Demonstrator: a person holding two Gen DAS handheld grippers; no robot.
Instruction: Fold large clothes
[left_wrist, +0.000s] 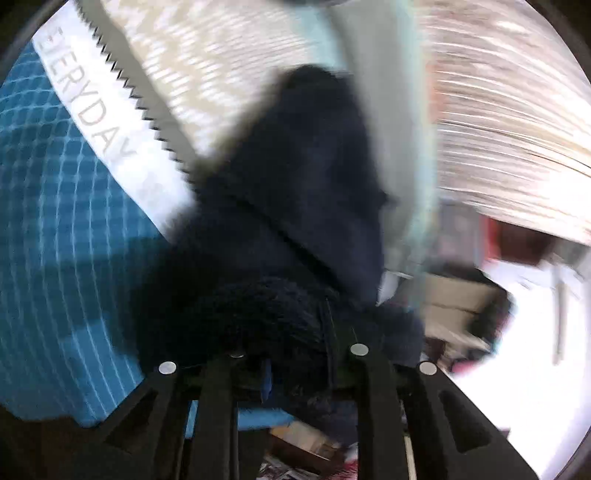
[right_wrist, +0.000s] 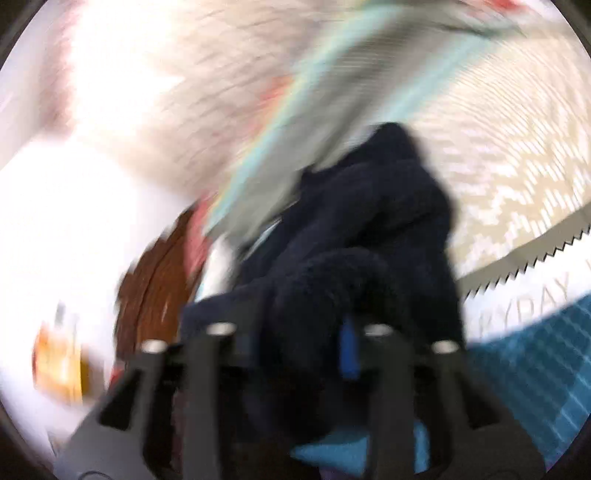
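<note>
The left gripper (left_wrist: 295, 369) is clamped on a bunch of dark navy fleece garment (left_wrist: 295, 206), the pile wadded between its fingers and rising away in a thick fold. The right gripper (right_wrist: 295, 354) also has fleece bulging between its fingers, but blur hides whether the pads press on it, so I cannot tell if it grips. In both wrist views the garment hangs bunched in front of the tools, lifted above the blue grid-patterned bedspread (left_wrist: 48, 206), not spread flat. Beyond it lie a white band printed with grey letters (left_wrist: 110, 122) and a cream woven blanket (left_wrist: 207, 66), both smeared by motion.

The risks, as I judge them: a loose right hold could let that side of the heavy fleece slip free and leave it dangling from the left alone. Because each hand holds a wad, not a clean edge or seam, the fold could land crooked or trap layers.
</note>
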